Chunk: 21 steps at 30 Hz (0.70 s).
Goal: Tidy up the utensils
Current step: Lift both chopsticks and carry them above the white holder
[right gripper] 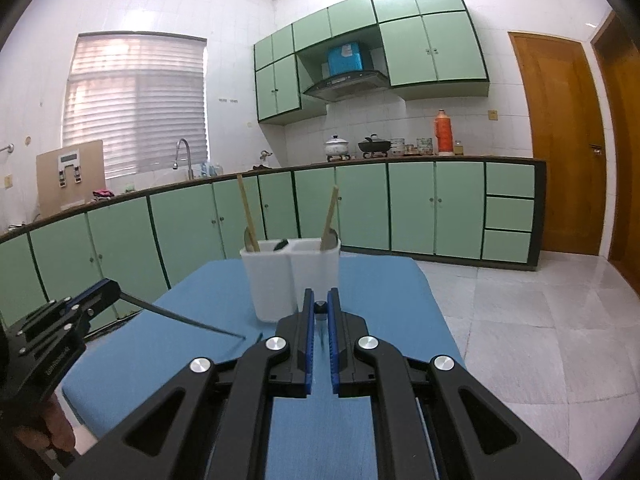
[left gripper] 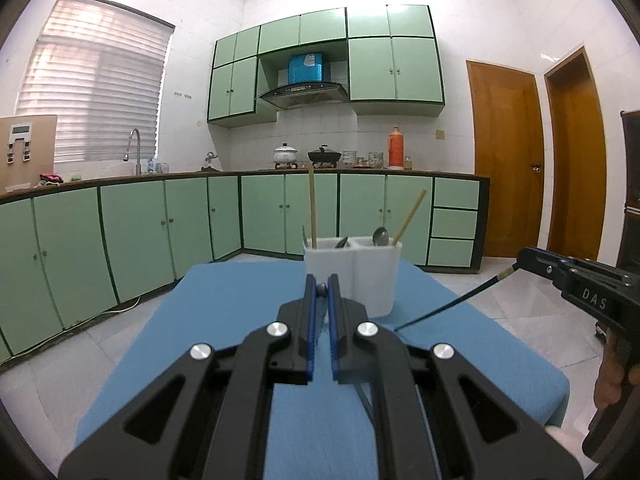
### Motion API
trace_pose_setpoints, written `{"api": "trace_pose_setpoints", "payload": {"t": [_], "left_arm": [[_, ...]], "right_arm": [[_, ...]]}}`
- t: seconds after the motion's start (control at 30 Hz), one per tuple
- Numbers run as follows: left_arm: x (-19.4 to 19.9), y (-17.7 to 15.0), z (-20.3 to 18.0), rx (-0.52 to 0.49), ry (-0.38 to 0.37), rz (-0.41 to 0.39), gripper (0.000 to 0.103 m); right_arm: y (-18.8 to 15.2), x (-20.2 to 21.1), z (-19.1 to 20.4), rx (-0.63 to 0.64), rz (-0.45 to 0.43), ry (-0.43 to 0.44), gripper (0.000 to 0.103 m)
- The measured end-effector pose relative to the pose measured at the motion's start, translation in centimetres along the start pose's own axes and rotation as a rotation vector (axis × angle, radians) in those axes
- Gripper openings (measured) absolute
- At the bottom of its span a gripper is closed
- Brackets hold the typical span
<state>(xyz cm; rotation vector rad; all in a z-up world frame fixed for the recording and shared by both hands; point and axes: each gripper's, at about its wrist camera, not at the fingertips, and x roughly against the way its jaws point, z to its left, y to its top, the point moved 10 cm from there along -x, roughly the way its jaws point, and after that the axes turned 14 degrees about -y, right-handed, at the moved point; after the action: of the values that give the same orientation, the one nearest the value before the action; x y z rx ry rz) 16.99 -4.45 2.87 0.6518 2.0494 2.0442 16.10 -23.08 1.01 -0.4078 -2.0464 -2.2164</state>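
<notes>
A white two-compartment utensil holder (left gripper: pixel 360 276) (right gripper: pixel 292 276) stands on a blue table (left gripper: pixel 224 320) (right gripper: pixel 192 336). It holds two wooden chopsticks (left gripper: pixel 312 208) (right gripper: pixel 248 216) and spoons (left gripper: pixel 380 236). My left gripper (left gripper: pixel 322 288) is shut on a thin dark utensil with a round metal end; in the right wrist view the left gripper (right gripper: pixel 116 292) holds that utensil (right gripper: pixel 184 318) slanting down to the table. My right gripper (right gripper: pixel 320 306) is shut on a dark-handled utensil; in the left wrist view the right gripper (left gripper: pixel 520 258) holds that utensil (left gripper: pixel 452 302) with its tip near the table.
Green kitchen cabinets (left gripper: pixel 132 232) and a counter with a sink tap (left gripper: pixel 134 148), pots (left gripper: pixel 286 154) and an orange thermos (left gripper: pixel 395 148) line the far walls. Wooden doors (left gripper: pixel 508 160) stand at the right. Tiled floor surrounds the table.
</notes>
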Motion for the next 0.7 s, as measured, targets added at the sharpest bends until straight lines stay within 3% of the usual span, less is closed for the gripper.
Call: {"api": "trace_pose_setpoints", "payload": {"t": [0.7], "left_arm": [[-5.7, 8.2, 3.6, -0.013, -0.099, 0.084, 0.004]], "right_arm": [[7.5, -4.1, 3.0, 0.110, 0.080, 0.108, 0.006]]}}
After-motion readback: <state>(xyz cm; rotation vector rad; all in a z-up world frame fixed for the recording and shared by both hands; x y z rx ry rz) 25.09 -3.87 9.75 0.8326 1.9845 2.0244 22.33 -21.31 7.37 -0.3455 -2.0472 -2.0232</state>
